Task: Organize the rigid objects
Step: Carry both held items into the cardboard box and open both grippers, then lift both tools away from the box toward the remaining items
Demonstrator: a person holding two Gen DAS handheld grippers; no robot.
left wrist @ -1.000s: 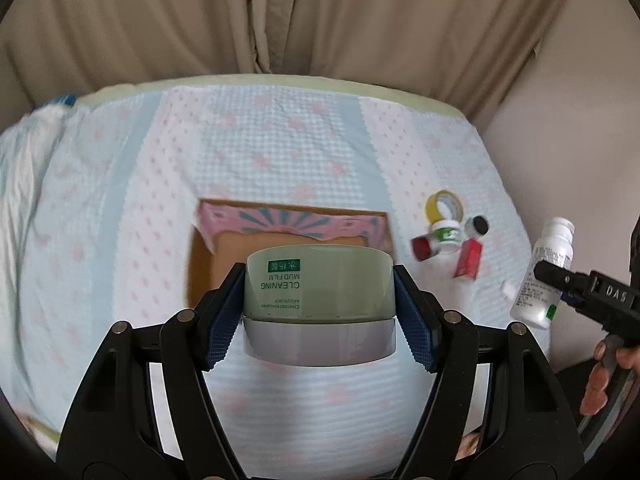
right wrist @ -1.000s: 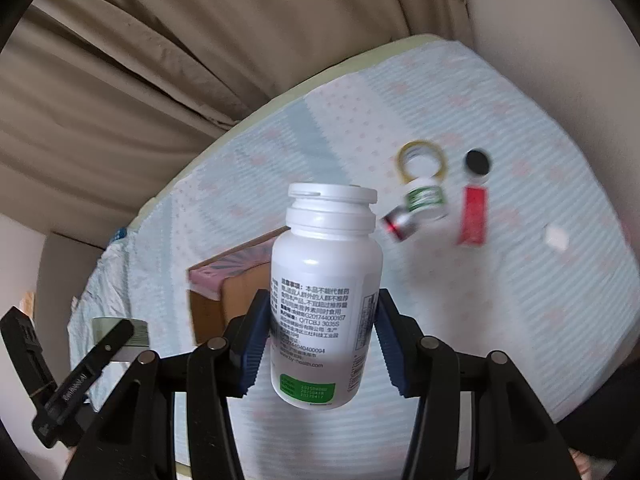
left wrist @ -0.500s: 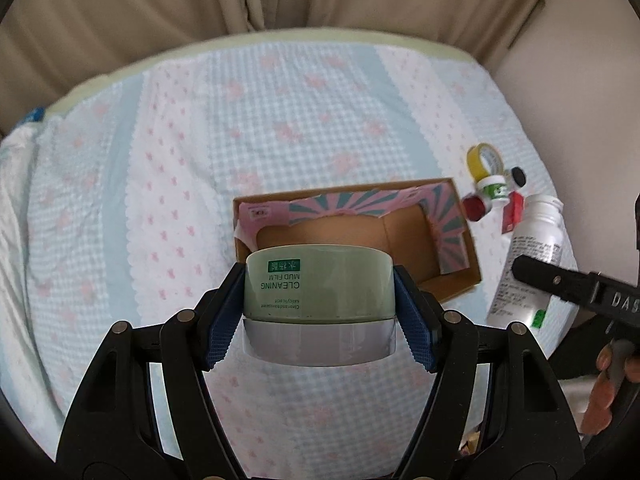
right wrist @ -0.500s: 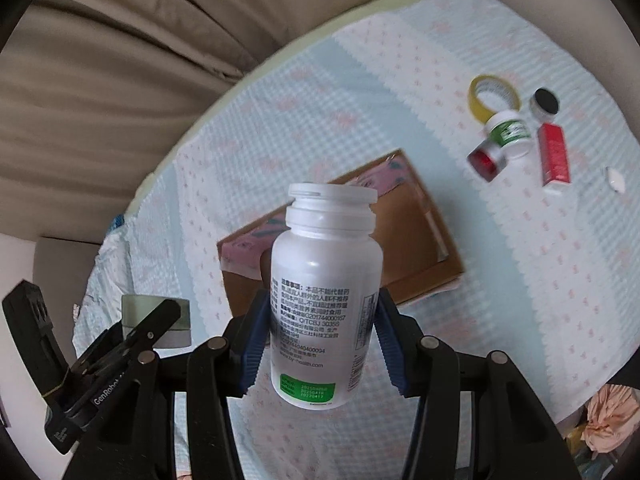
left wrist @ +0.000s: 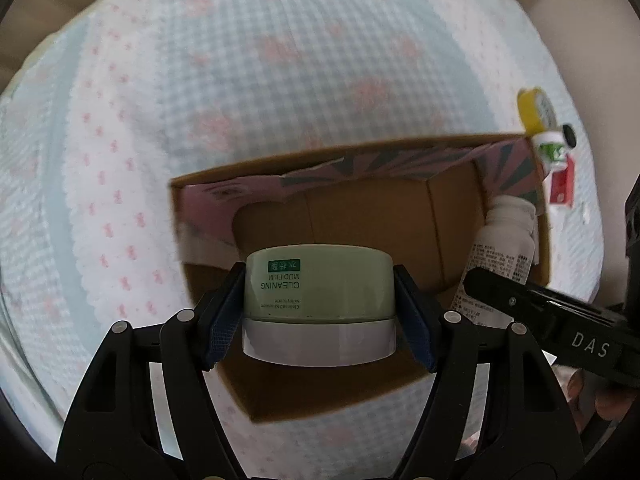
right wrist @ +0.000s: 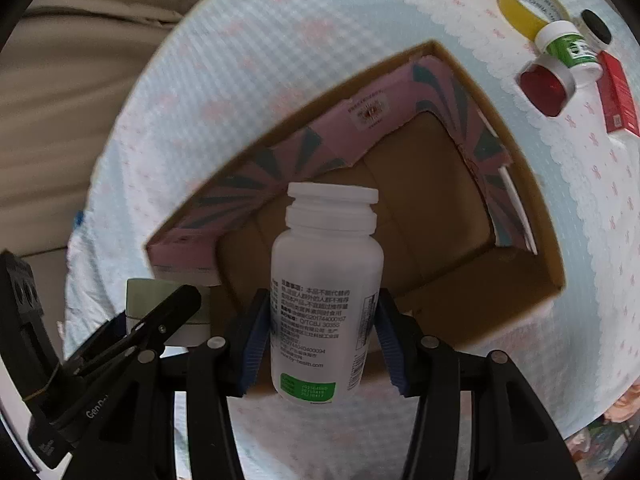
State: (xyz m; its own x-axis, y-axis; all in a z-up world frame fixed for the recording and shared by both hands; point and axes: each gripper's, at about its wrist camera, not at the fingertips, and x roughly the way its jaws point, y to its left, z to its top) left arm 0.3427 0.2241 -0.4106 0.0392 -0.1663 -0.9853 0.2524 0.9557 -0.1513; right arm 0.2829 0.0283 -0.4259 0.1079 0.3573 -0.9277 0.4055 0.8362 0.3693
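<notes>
Matt cardboard box; glossy plastic bottle; satin plastic jar; woven cloth.

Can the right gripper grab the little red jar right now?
Probably not: the right gripper already has its jaws shut on the white bottle, and the red jar sits outside the box.

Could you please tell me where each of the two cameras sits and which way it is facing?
Left wrist: on the left gripper, looking down past the green jar into the cardboard box; the right gripper shows at right.
Right wrist: on the right gripper, looking past the white bottle into the box; the left gripper shows lower left.
Shared: box, jar, bottle, yellow tape.
</notes>
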